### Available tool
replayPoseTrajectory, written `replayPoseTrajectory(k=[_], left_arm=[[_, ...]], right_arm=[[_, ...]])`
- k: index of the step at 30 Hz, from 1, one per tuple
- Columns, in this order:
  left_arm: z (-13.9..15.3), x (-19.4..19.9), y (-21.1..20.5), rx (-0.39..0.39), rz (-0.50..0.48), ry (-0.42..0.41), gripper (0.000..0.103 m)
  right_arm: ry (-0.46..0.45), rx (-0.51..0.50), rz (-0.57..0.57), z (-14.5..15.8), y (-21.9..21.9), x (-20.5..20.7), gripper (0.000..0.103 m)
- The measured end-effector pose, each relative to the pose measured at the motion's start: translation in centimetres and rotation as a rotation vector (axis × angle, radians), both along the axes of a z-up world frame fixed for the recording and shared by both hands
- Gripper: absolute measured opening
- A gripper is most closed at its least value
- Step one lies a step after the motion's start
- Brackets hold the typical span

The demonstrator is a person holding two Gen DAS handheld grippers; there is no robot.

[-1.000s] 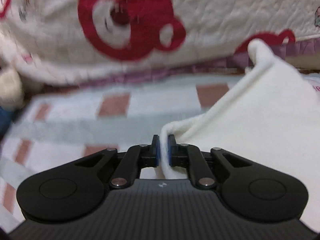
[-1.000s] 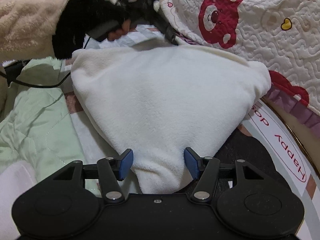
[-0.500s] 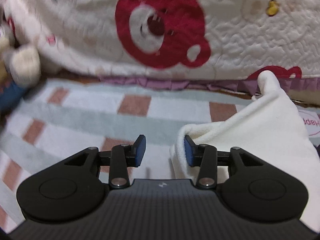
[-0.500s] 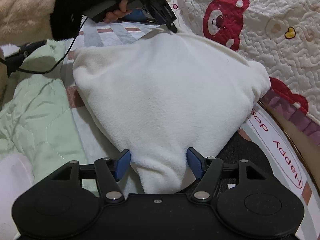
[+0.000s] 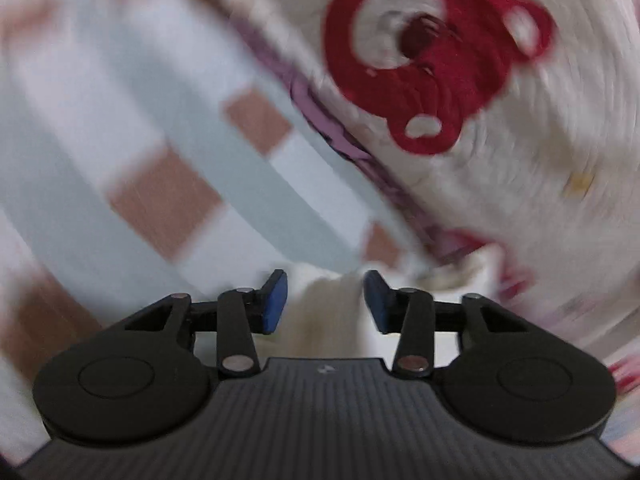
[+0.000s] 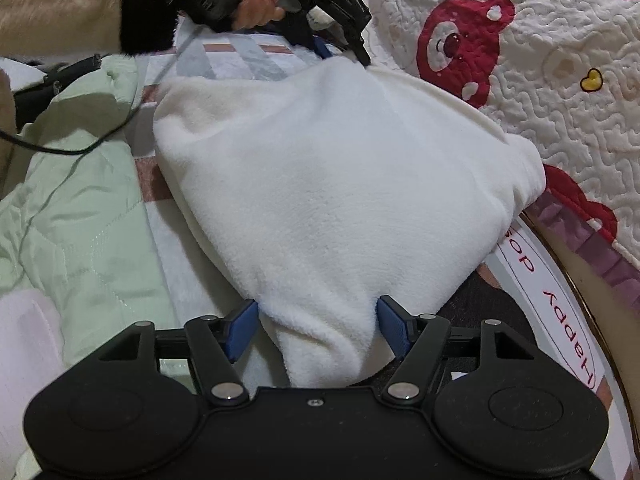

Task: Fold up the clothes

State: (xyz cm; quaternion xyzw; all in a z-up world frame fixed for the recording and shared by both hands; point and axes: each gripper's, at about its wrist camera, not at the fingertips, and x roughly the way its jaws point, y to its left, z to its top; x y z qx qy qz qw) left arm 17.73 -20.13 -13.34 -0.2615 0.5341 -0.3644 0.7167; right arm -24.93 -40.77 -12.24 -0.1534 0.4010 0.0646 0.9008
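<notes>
A white fleece garment (image 6: 332,184) lies spread on the bed, roughly diamond-shaped. Its near corner sits loosely between the blue pads (image 6: 242,330) of my right gripper (image 6: 318,330), which is open and not clamping it. At the far corner a person's hand holds my left gripper (image 6: 346,50), its tip at the garment's edge. The left wrist view is motion-blurred. There my left gripper (image 5: 326,300) is open, and a pale fold of the garment (image 5: 332,316) shows loose between and below its fingers.
A quilt with red bears (image 6: 532,80) rises along the right. A checked sheet (image 5: 168,200) covers the bed. A pale green quilted cloth (image 6: 80,208) and a black cable (image 6: 60,148) lie left. A round sign reading "Happy" (image 6: 560,320) lies at the near right.
My left gripper went from shut on the garment's far corner to open, letting it go, and its view has swung and tilted. My right gripper stayed open around the near corner.
</notes>
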Motion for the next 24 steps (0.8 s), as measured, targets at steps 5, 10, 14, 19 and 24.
replayPoseTrajectory(k=[5, 10, 14, 19, 24], left_arm=[[2.2, -2.1, 1.8, -0.079, 0.018, -0.061, 0.039], [6.3, -10.9, 0.8, -0.063, -0.275, -0.368, 0.044], [5.4, -17.2, 0.5, 0.009, -0.467, -0.383, 0.047], [1.6, -21.2, 2.2, 0.301, -0.368, -0.415, 0.043], [0.8, -22.5, 4.1, 0.408, -0.294, -0.395, 0.049]], right_arm=[[-0.004, 0.028, -0.009, 0.2, -0.4, -0.2, 0.072], [-0.007, 0.017, -0.013, -0.2, 0.3, -0.1, 0.079], [-0.013, 0.019, -0.024, -0.2, 0.3, -0.1, 0.079], [-0.033, 0.040, -0.053, -0.3, 0.2, -0.3, 0.079], [-0.048, 0.122, -0.138, 0.2, -0.2, -0.9, 0.079]])
